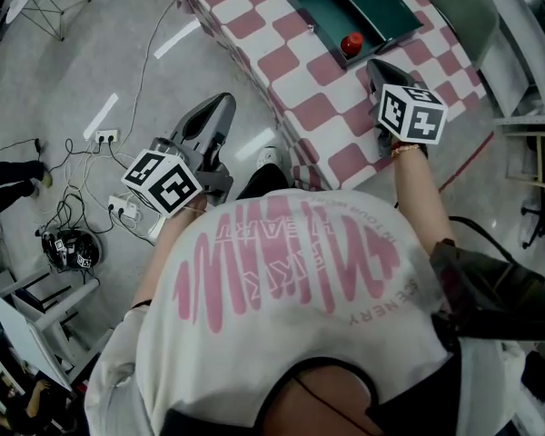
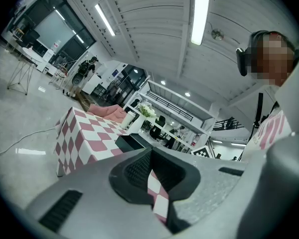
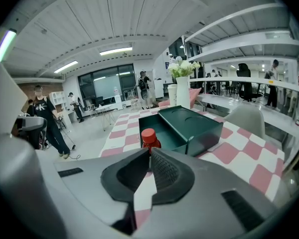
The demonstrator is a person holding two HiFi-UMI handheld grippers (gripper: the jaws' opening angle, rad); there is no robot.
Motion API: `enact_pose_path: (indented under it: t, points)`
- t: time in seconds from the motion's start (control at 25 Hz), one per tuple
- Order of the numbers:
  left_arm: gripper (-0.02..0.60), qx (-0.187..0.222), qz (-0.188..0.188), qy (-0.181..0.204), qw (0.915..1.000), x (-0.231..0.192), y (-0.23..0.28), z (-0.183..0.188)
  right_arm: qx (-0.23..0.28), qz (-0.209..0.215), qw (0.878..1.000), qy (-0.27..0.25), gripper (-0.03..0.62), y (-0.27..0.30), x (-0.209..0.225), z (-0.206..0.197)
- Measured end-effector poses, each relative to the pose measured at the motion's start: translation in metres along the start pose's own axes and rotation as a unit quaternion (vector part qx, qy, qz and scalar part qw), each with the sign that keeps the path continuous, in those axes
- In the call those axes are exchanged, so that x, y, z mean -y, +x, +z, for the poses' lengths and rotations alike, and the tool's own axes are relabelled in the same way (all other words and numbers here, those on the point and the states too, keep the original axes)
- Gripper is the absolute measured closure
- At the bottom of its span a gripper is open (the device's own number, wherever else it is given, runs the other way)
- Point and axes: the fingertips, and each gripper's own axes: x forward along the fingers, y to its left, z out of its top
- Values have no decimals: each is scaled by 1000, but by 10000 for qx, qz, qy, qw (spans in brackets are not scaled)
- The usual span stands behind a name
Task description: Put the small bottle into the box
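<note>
Checked pink-and-white table (image 1: 282, 62) fills the top of the head view, and the dark green box (image 1: 331, 12) lies open on it up at 12 o'clock. In the right gripper view its lid is laid back on the 3 o'clock side. Right gripper (image 1: 374, 64) is out over the tablecloth and pitched downward. The forearm reaches up from the body toward 1 o'clock, marker cube riding on top. Its jaws are pressed together at the tips with nothing between them, as the right gripper view (image 3: 149, 151) makes plain. Left gripper (image 1: 223, 100) hangs off the table at 9 o'clock, over the grey floor (image 1: 91, 62) beside the table's edge. It is carried about level, and its jaws meet at the tips too, holding nothing, with only checked cloth showing past them (image 2: 150, 151). And the small bottle (image 1: 351, 44), red with a red cap, stands upright in the near corner of the box. That is just beyond the right gripper's tips at 11 o'clock, ungripped. In that gripper's own view it pokes up at 12 o'clock right over the closed tips (image 3: 148, 137).
</note>
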Motion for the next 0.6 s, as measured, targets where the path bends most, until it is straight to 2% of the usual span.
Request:
enact_pose_path:
  t: [0.36, 0.6]
  points:
    - [575, 13, -24, 11, 10000, 13, 1, -5, 229, 169, 9992, 284, 583, -19, -4, -5]
    - [575, -11, -95, 44, 9999, 25, 6, -9, 171, 157, 9991, 345, 585, -35, 0, -19]
